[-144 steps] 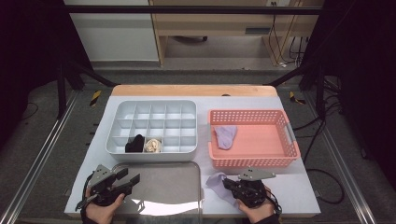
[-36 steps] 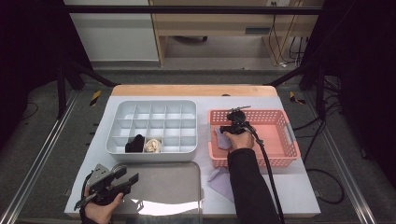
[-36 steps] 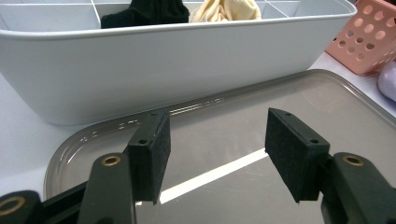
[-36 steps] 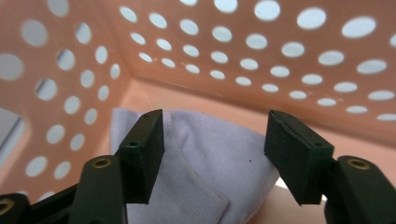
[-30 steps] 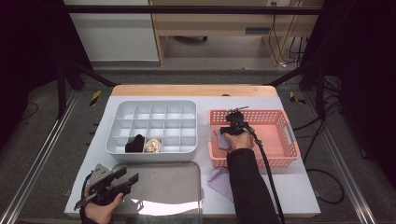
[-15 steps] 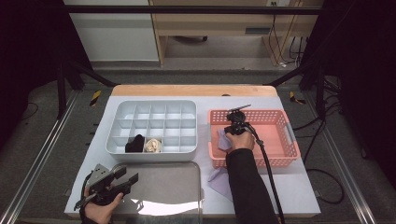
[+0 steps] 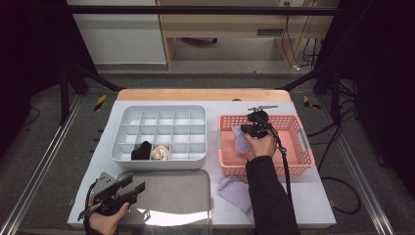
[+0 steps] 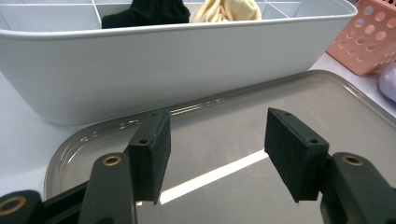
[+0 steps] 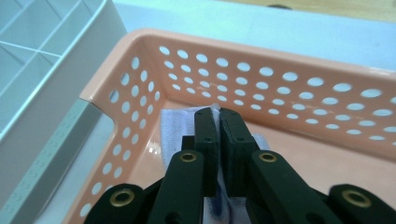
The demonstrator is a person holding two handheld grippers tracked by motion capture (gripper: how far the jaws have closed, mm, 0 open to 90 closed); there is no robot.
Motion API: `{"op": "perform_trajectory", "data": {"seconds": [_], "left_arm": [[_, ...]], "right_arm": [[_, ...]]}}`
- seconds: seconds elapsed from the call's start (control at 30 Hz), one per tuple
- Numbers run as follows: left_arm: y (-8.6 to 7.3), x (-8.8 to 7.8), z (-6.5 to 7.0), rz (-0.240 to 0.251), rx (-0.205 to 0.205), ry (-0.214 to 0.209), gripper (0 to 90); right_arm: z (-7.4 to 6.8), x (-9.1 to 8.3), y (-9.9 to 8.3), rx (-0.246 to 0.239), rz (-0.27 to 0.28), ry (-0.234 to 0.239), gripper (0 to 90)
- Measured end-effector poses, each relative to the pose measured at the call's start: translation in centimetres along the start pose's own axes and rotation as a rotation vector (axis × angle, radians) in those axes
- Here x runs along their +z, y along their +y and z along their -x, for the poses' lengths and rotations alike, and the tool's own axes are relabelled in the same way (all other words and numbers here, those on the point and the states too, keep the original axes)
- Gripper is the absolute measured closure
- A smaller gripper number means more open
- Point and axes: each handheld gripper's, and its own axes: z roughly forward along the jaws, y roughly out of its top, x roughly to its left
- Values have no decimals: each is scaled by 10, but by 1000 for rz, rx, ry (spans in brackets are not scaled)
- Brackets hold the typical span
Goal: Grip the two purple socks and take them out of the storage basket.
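Lifting a pale purple sock [image 7: 241,139] out of the pink basket [image 7: 298,155] is the step in hand: the right claw [image 9: 218,116] is pinched tight on a fold of the cloth, which shows as a thin strip between the two black pads, and the sock hangs below it over the basket's near left part. The jaws have just been closing, with the sock between them. The left claw [image 8: 215,140] rests wide open and holds nothing, low over the shiny grey tray [image 8: 327,112] at the front of the table [image 7: 313,196].

The next move, as I judge it, is to carry the sock clear of the basket's wall and across to the white divided box [image 7: 161,132], where a black sock [image 7: 142,151] and a cream sock [image 7: 159,152] already sit in two neighbouring cells of the near row. It calls for a firm grip and enough height so the dangling cloth does not catch on the rim. A second purple sock [image 7: 234,192] lies on the table just in front of the basket, partly under the right sleeve.

Against the frame of about a second ago, the right claw sits a little higher over the basket and the sock is raised with it; the left hand is where it was.
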Motion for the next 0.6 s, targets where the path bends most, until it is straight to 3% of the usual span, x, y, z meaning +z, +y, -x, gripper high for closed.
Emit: {"op": "perform_trajectory", "data": {"seconds": [0.27,0.6], "left_arm": [[0,0,0,2,-4,-1,408],[0,0,1,2,-1,-1,408]], "right_arm": [[-1,-10,1,-9,46,19,869],[-16,-61,8,-70,182,75,869]]}}
